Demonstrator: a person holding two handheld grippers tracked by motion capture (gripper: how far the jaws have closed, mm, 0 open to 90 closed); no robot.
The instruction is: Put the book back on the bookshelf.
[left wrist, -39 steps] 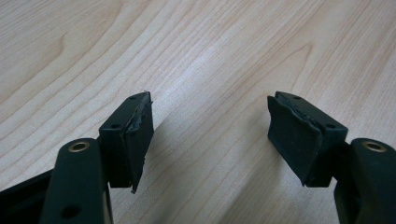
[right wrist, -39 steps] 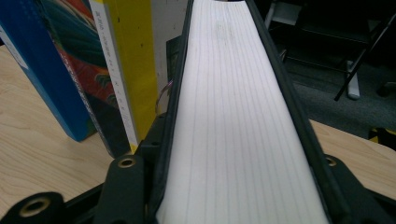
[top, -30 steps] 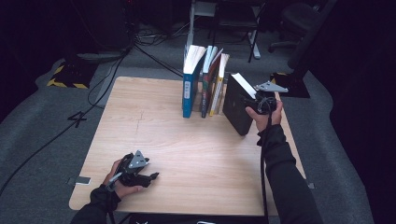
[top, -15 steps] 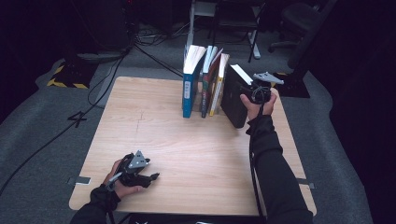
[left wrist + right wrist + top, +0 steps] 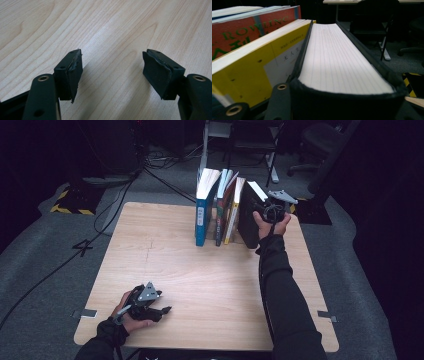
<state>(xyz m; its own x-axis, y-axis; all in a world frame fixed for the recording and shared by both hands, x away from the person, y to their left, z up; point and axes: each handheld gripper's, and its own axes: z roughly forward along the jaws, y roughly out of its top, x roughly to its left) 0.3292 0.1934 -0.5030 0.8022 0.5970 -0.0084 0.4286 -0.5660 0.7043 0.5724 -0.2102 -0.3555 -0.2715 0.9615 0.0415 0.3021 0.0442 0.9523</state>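
the black book (image 5: 248, 215) is thick, with a dark cover and white page edges (image 5: 337, 62) facing up. it stands upright at the right end of the row of books (image 5: 220, 210) on the tabletop (image 5: 200, 285), its cover leaning against the yellow book (image 5: 249, 72) beside it. the right gripper (image 5: 265, 210) clasps it at the upper near corner.

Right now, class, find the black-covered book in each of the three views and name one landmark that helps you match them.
High view: the black book stands at the right end of the row, at the right gripper.
Left gripper view: bare wooden table between open jaws; the book is not in this picture.
Right gripper view: the book's white page edges fill the centre.
Shared landmark: the yellow book beside it.
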